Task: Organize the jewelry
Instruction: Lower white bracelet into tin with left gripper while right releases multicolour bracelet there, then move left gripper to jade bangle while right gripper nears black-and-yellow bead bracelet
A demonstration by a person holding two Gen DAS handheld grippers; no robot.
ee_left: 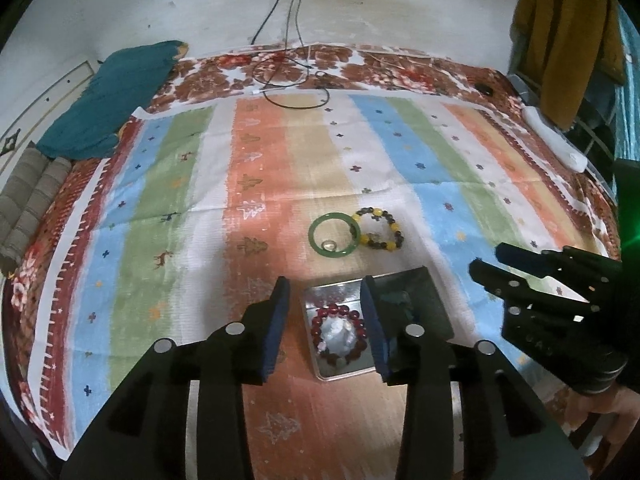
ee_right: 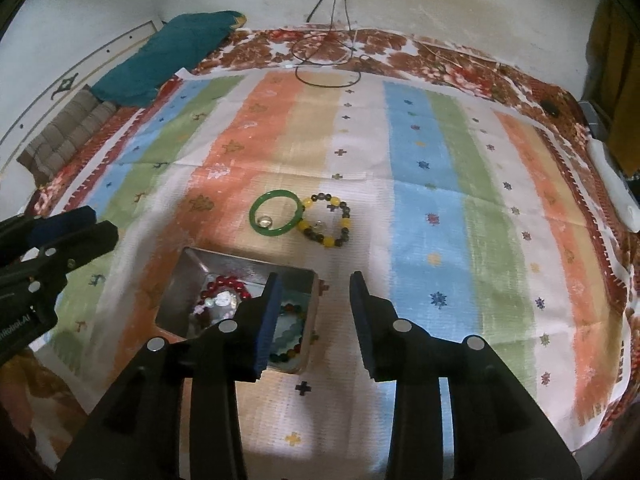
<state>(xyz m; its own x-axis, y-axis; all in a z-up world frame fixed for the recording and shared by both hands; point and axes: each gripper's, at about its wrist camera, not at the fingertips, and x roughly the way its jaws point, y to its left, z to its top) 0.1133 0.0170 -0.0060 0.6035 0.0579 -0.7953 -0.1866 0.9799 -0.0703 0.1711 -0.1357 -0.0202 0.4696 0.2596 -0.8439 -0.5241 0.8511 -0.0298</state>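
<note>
Both grippers hang over the metal tray (ee_left: 340,292) on a striped cloth (ee_left: 256,184) spread across a bed. Left gripper (ee_left: 328,328): fingers parted, nothing between them, poised straight above the tray. Right gripper (ee_right: 314,320): fingers likewise parted and empty, sitting at the tray's right edge. Tray contents: a dark red bead bracelet (ee_left: 339,334) on the left side, and in the right wrist view a green-and-mixed-colour bead bracelet (ee_right: 290,332) toward the right end, partly hidden by the finger. Still loose on the cloth, just beyond the tray: a green bangle (ee_left: 334,235) with a small clear stone (ee_left: 329,245) lying inside its ring, and a yellow-and-dark bead bracelet (ee_left: 380,230) touching the bangle's right side. Judgement: two pieces stowed, drop-off likely just finished, about halfway through. Next move calls for reaching forward past the tray to the bangle or the yellow bracelet; they touch, so closing on one risks dragging the other. The clear stone is small and may need a careful pinch.
</note>
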